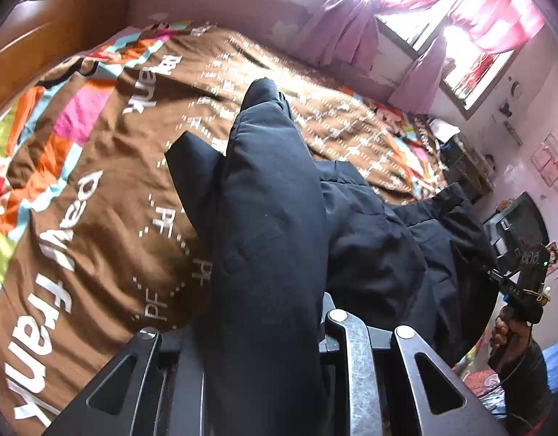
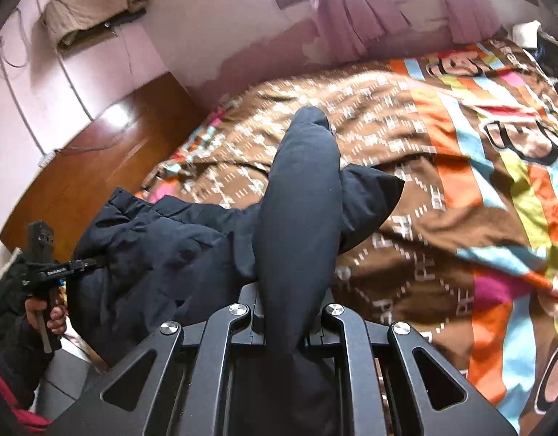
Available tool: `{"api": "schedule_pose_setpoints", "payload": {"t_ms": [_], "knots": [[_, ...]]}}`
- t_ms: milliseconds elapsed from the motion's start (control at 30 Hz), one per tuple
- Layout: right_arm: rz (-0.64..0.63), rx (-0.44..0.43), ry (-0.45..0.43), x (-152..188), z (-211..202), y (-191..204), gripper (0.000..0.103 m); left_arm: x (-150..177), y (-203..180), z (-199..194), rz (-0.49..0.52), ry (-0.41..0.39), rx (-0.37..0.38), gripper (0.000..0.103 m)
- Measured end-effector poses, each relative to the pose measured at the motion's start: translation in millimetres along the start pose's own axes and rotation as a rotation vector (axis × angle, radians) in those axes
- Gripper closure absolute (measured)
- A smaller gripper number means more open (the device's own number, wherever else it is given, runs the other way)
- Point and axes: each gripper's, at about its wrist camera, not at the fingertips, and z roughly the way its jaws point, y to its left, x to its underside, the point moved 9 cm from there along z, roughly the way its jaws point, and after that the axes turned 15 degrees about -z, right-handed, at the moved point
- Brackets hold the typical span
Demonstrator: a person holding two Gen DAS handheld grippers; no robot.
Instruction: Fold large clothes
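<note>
Black padded coat (image 1: 264,218) pinched in left gripper (image 1: 257,327) and right gripper (image 2: 290,312), both nearly closed; slick bulk could slip free over bedspread (image 1: 97,200).

- Jacket (image 1: 268,218): dark navy, plain.
- Bedspread (image 1: 108,196): brown, white lettering, multicoloured striped border.
- Curtains (image 1: 348,32): pink-purple.
- Headboard (image 2: 97,167): glossy red-brown wood.

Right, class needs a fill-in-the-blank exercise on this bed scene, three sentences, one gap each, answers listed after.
1. Both the left gripper and the right gripper are shut on the puffy dark navy ____.
2. The garment hangs over a brown patterned bedspread printed with white ____.
3. The curtains tied at the window are ____ in colour.

Missing words: jacket; letters; pink
</note>
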Motion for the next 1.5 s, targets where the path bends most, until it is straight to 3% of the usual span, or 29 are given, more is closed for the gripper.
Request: {"api": "schedule_pose_setpoints", "payload": {"t_ms": [200,400,500,733,867,933,1133,1200,1267,1500], "knots": [[0.046,0.048,0.029,25,20,-22,0.091,8,30,29,-0.059,0.02,-0.037,0.082],[0.007,0.08,0.049,29,30,-27,0.086,11,30,33,-0.052,0.023,-0.056,0.081],[0.033,0.084,0.049,32,32,-32,0.083,12,33,35,-0.055,0.035,-0.092,0.076],[0.104,0.119,0.073,46,37,-46,0.064,16,47,42,-0.118,0.061,-0.144,0.063],[0.118,0.147,0.074,48,35,-48,0.037,19,55,43,-0.172,0.073,-0.172,0.055],[0.109,0.173,0.062,44,31,-50,0.029,20,57,42,-0.191,0.073,-0.183,0.05],[0.069,0.26,0.042,41,17,-51,0.013,17,66,28,-0.218,-0.027,-0.251,0.019],[0.05,0.281,0.02,39,12,-48,0.01,14,65,21,-0.21,-0.06,-0.261,0.017],[0.037,0.291,-0.007,36,7,-45,0.007,12,62,14,-0.2,-0.089,-0.276,0.007],[0.007,0.269,-0.11,24,-13,-23,0.003,7,27,-21,-0.079,-0.247,-0.267,0.0]]}}
